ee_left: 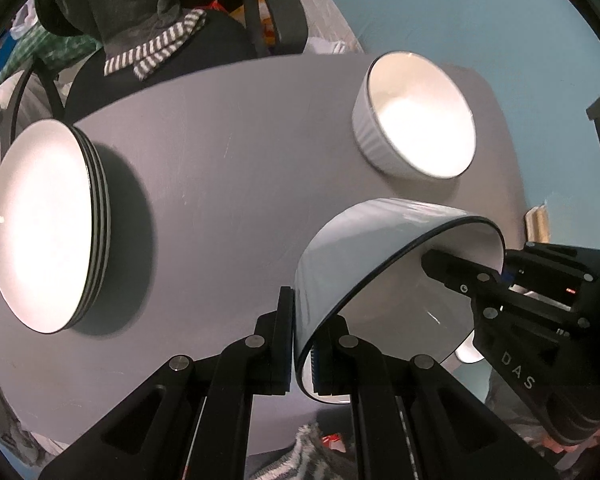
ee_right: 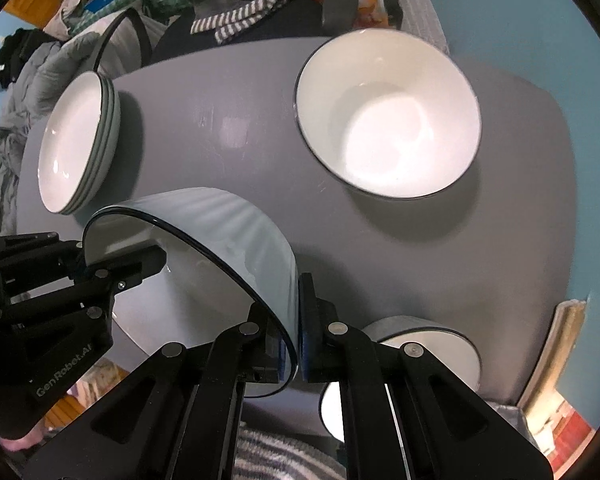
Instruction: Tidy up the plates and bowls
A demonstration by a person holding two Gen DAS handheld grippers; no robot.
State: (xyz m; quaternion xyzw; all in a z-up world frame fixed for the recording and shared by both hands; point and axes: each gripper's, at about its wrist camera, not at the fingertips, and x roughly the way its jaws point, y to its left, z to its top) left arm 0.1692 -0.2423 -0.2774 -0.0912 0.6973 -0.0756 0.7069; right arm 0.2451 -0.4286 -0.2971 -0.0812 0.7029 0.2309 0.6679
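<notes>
Above grey table (ee_left: 220, 140), left claw (ee_left: 302, 344) and right claw (ee_right: 299, 344) seemingly each clamp pale bowl (ee_left: 380, 248) rim.

Counting now: three bowls on show — one lifted bowl (ee_right: 220, 236) above the counter's (ee_right: 400, 272) near side, one big bowl (ee_right: 388, 116) by the far right corner, one small bowl (ee_right: 432, 344) at the near right edge. One stack of plates (ee_right: 76, 140) at the left edge, four rims by my count. Two grippers.
</notes>
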